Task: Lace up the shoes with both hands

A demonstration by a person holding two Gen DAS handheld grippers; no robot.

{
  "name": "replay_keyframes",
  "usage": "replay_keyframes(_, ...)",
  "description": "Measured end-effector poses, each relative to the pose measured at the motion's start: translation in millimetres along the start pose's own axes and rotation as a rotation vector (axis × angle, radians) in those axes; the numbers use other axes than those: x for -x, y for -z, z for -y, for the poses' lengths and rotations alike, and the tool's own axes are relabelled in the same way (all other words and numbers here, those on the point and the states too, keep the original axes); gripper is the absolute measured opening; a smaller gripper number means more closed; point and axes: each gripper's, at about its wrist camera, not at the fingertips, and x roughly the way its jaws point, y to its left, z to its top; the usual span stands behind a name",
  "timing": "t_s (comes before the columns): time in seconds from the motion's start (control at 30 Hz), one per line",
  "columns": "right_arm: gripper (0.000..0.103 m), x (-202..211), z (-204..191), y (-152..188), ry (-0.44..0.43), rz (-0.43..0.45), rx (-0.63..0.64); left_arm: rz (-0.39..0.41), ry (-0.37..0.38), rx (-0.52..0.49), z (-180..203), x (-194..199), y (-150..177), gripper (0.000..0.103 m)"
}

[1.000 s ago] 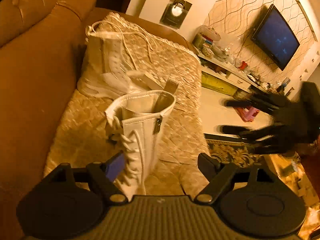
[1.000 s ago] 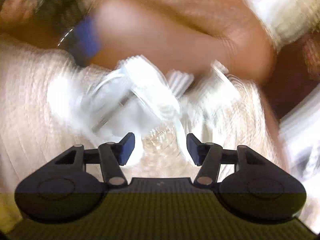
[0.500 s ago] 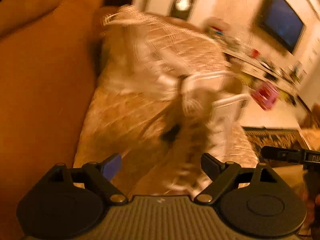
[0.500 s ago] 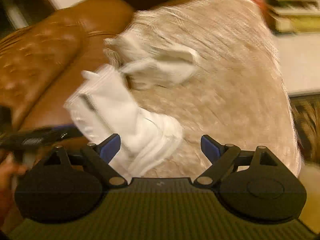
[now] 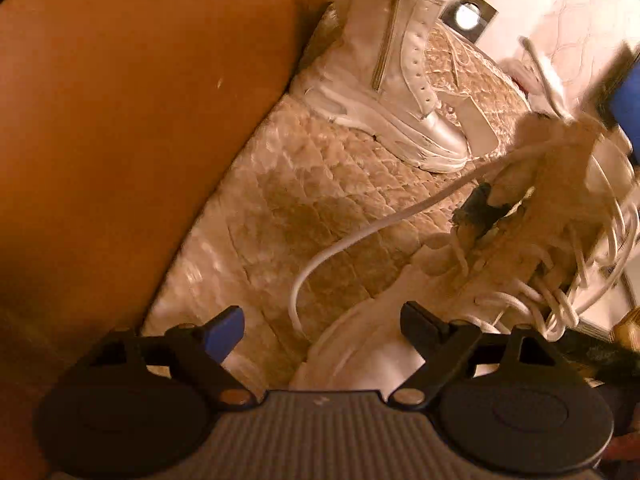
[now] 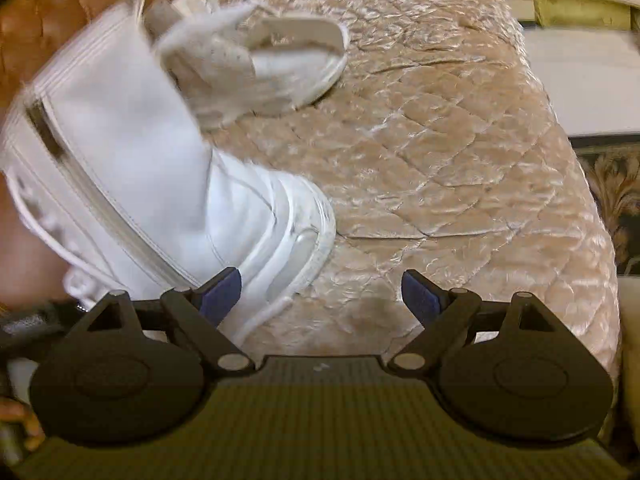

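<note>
- The left hand-held gripper (image 5: 320,326) is closing, nothing pinched; a loose white shoelace (image 5: 360,236) loops between its fingers.
- The near white high-top boot (image 5: 520,248) fills the lower right, on a quilted cushion (image 5: 288,200).
- The right hand-held gripper (image 6: 322,288) is released, empty.
- The second boot (image 5: 400,92) lies at the upper centre.

Two boots lie on a quilt (image 6: 460,152) spread over a sofa seat, with the sofa back (image 5: 120,120) along the quilt's left edge in the left wrist view. The far boot (image 5: 400,92) lies on its side near the sofa back. The near boot (image 6: 160,184) sits in front of it, close to both cameras. A loose lace (image 5: 360,240) trails from the near boot across the quilt between the two boots.
</note>
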Motion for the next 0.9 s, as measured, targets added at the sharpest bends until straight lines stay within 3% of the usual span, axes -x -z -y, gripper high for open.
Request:
replay_keyframes(0.13, 0.090, -6, 1, -4, -0.073, 0.032, -0.010, 0.004, 0.026, 0.086, -10, -11, 5, 0.079)
replay_keyframes(0.2, 0.070, -10, 7, -15, -0.130, 0.013, -0.025, -0.011, 0.050, 0.085, 0, -12, 9, 0.077)
replay_keyframes(0.3, 0.063, -19, 18, -45, -0.144, -0.009, -0.016, -0.060, 0.090, 0.008, 39, -20, 17, 0.076)
replay_keyframes(0.37, 0.063, -27, 28, -66, -0.153, -0.037, -0.006, -0.055, 0.062, -0.025, 59, -21, 20, 0.079)
replay_keyframes(0.4, 0.063, -32, 35, -75, -0.166, -0.068, -0.006, -0.051, 0.048, -0.017, 64, -21, 20, 0.085)
replay_keyframes(0.47, 0.063, -29, 44, -83, -0.147, -0.102, -0.006, -0.051, 0.054, 0.065, 56, -18, 20, 0.087)
replay_keyframes(0.53, 0.063, -12, 53, -85, -0.164, -0.049, 0.009, -0.014, 0.056, 0.055, 54, -6, 17, 0.087)
replay_keyframes(0.67, 0.064, 36, 38, -89, -0.294, 0.060, 0.072, 0.132, 0.061, -0.036, 64, 40, 5, 0.087)
replay_keyframes(0.8, 0.081, 63, 12, -95, -0.382, 0.105, 0.101, 0.253, 0.066, -0.068, 74, 72, -18, 0.088)
replay_keyframes(0.9, 0.081, 68, 8, -92, -0.232, 0.151, 0.117, 0.285, 0.027, -0.092, 80, 81, -31, 0.089)
